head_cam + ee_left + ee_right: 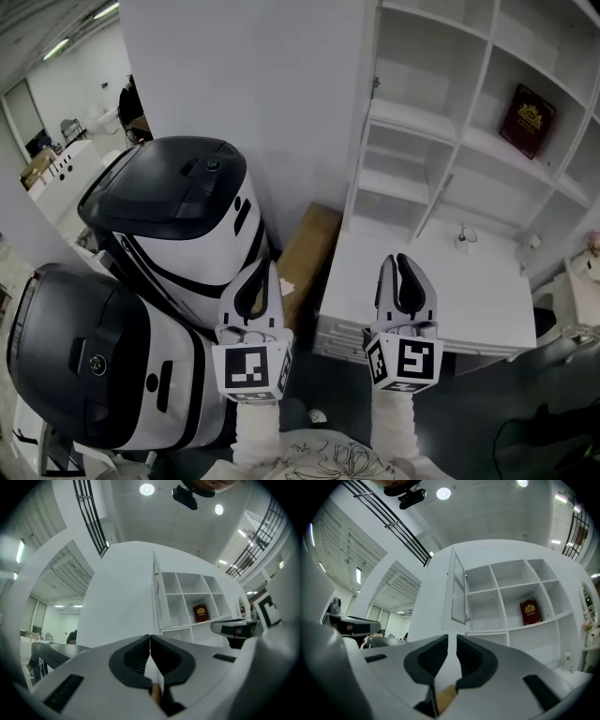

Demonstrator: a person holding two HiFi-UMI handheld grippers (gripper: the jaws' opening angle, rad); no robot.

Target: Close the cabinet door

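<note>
The white cabinet (441, 131) stands ahead with open shelves. Its door (366, 112) is swung outward and shows edge-on at the cabinet's left side; in the right gripper view the door (457, 590) shows a paned panel and a small latch. A red book (527, 119) leans in an upper shelf. My left gripper (265, 272) is shut with nothing in it, well short of the door. My right gripper (403, 265) hangs beside it with its jaws a little apart, empty (452, 640). Neither touches the cabinet.
Two black-and-white rounded machines (178, 216) (84, 366) stand at the left, close to my left gripper. A cardboard box (305, 248) lies against the tall white panel (244, 84). A white desk top (469, 300) with a small item (464, 239) juts out below the shelves.
</note>
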